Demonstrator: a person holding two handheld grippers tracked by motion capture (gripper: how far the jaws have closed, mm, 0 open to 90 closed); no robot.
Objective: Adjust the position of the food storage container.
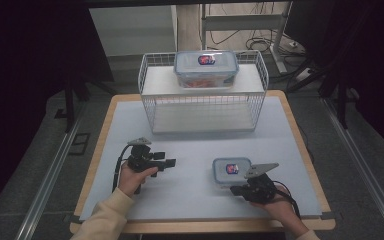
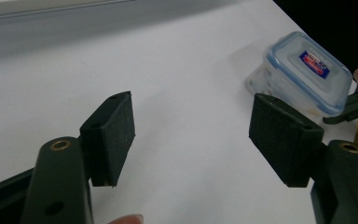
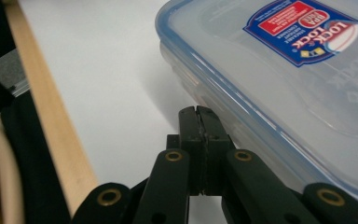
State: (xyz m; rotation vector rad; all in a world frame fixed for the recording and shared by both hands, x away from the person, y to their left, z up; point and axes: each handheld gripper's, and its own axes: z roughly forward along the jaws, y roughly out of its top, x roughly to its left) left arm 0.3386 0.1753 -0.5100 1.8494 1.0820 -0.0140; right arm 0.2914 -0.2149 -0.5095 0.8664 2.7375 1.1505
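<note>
Right gripper [image 1: 241, 189] low at about 5 o'clock on the table [image 1: 190, 160], jaws pressed flat together with nothing between them, tips just beside the near wall of the small container [image 1: 231, 171]; contact not certain from the right gripper view, where the closed tips sit at 6 o'clock under the blue-rimmed lid [image 3: 284, 70]. Held by the right hand [image 1: 280, 207] coming in from the bottom edge, cable trailing toward 4 o'clock, grey 3-cornered plate on top.

Left gripper [image 1: 167, 163] at about 8 o'clock on the table, jaws wide apart and empty, only white surface between the 2 black pads [image 2: 114, 135]. Pointing toward 3 o'clock in the high view, well apart from the small container. Gripped by the left hand [image 1: 132, 177], cream sleeve [image 1: 102, 217] behind it.

Small container: clear box with blue-edged lid and a red and blue label, standing upright on the white mat at roughly 4 o'clock from the table's middle; seen again at 2 o'clock in the left gripper view [image 2: 303, 72].

At 12 o'clock, a white wire rack [image 1: 203, 92] on the far edge, with 1 larger lidded container [image 1: 206, 68] resting on its top shelf, orange contents visible through the wall.
</note>
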